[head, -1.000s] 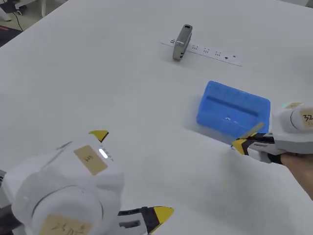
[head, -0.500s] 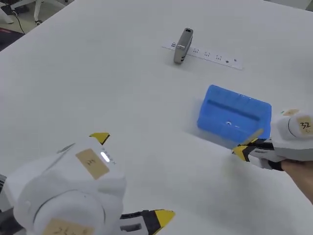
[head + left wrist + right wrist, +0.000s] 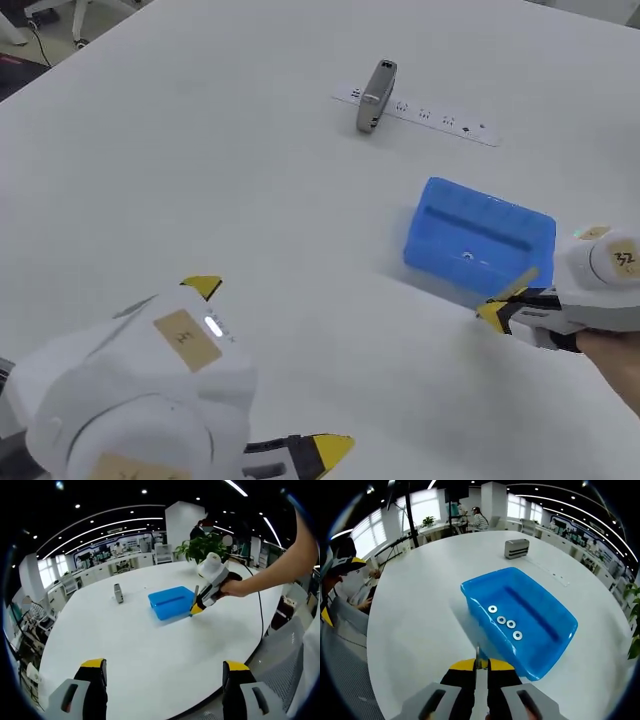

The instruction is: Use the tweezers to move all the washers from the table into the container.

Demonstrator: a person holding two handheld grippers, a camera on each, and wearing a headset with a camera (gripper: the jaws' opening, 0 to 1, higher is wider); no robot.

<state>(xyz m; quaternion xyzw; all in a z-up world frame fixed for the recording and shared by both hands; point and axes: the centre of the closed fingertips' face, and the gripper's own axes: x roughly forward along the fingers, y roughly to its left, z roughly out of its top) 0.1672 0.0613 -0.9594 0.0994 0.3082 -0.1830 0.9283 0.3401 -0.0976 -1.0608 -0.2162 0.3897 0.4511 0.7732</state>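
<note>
Claws first: the left gripper is spread wide with nothing held, and the right gripper is squeezed tight on the tweezers. Four washers are seen inside the blue container — tiny, light, hard, likely slippery, best pinched across the ring's edge.

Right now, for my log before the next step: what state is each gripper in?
Left gripper: open, empty.
Right gripper: shut on the tweezers, beside the blue container.

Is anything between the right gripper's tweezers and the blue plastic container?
Nothing visible. The right gripper, shut on thin metal tweezers, points at the near wall of the blue plastic container across bare white table; four small metal washers lie inside.
</note>
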